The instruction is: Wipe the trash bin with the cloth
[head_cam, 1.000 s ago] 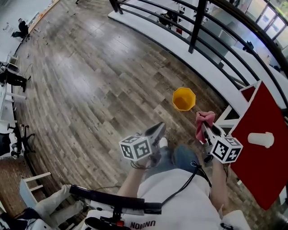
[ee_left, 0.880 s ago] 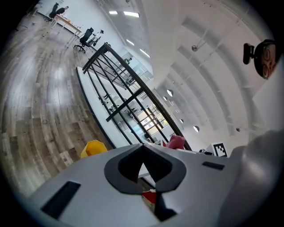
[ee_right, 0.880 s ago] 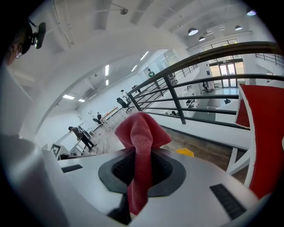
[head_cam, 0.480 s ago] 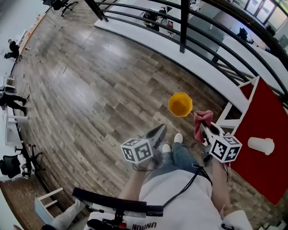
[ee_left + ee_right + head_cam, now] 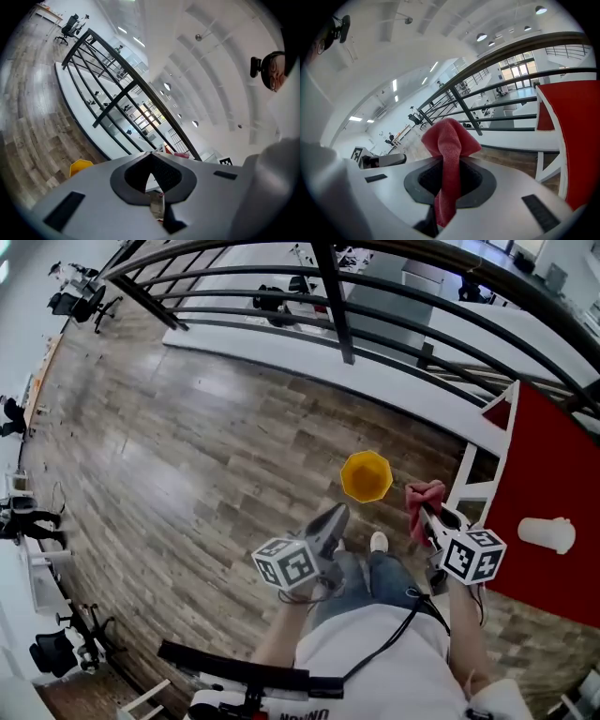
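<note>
I am looking down on a wood-plank floor (image 5: 187, 456). A black railing (image 5: 333, 296) is running along its far edge, and a white cylinder (image 5: 547, 532) is resting on the red table (image 5: 553, 456) at my right.

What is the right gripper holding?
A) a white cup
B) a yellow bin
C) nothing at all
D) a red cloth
D: in the right gripper view, the right gripper is shut on the red cloth, which bunches up above its jaws.

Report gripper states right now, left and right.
Left gripper: closed, empty.
Right gripper: closed on the red cloth.
</note>
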`<state>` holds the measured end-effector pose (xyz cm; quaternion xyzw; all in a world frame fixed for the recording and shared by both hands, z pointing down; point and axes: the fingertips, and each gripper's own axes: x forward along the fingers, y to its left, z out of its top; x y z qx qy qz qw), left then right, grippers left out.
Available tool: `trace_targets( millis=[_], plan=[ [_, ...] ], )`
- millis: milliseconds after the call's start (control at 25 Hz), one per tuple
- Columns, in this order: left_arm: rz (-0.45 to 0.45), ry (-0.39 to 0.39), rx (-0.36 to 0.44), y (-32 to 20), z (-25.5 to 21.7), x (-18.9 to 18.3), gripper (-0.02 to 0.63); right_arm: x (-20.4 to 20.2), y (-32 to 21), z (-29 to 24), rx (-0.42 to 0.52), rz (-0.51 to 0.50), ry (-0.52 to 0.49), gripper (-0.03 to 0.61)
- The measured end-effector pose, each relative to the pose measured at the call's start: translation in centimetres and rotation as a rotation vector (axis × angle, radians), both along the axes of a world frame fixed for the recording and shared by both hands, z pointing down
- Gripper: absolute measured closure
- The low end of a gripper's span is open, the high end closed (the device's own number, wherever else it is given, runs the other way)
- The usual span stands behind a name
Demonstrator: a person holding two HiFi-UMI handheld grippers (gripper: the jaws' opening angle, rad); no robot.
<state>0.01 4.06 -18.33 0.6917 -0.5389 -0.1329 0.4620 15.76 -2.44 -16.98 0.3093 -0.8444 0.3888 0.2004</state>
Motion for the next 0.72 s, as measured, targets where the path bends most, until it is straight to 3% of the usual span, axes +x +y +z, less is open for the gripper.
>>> trace_targets(
  millis=[240, 560, 720],
  plan=[
    [0.125, 0.004, 0.003, -2.1, 0.7, -1.6, 0.611, -1.3, 0.3, 1.1, -0.022, 0.087, 0.028, 0.535],
    [0.413, -0.026, -0.028, -3.7, 1.7, -7.2, 0.611, -6.1, 0.8, 1.5, -0.006, 0.282, 0.067, 0.534],
    [0.511, -0.049, -0.034, -3.8, 2.5, -9.2, 0.611, -8.0, 2.7, 2.0, -0.017, 0.399, 0.071, 0.534]
  ],
)
